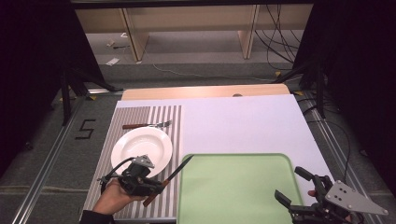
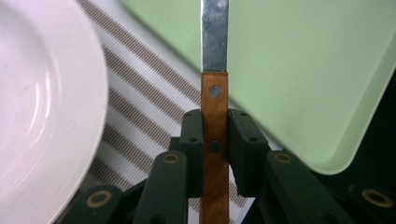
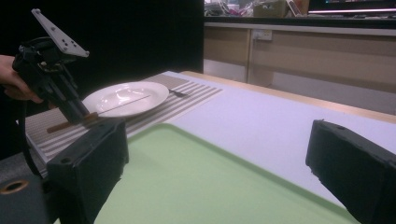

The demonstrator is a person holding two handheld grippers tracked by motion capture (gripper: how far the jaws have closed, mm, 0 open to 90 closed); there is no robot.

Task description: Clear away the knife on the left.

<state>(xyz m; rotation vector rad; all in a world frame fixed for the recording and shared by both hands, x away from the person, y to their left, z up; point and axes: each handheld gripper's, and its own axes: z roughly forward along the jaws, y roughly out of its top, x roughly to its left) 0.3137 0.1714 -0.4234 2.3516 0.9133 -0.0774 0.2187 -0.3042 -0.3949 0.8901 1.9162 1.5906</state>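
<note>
Left tongs (image 1: 161, 183) clenched on knife (image 1: 173, 173) by wooden handle, near left. Knife long axis runs far-right, blade tip over tray (image 1: 233, 196) left edge, plate (image 1: 142, 148) just left. Right tongs (image 1: 290, 186) released, near right over tray.

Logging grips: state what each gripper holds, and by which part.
Left gripper: knife, held by its wooden handle. Right gripper: open, holding nothing.

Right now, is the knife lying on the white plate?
No, the left tongs hold the knife by its wooden handle, beside the white plate.
</note>
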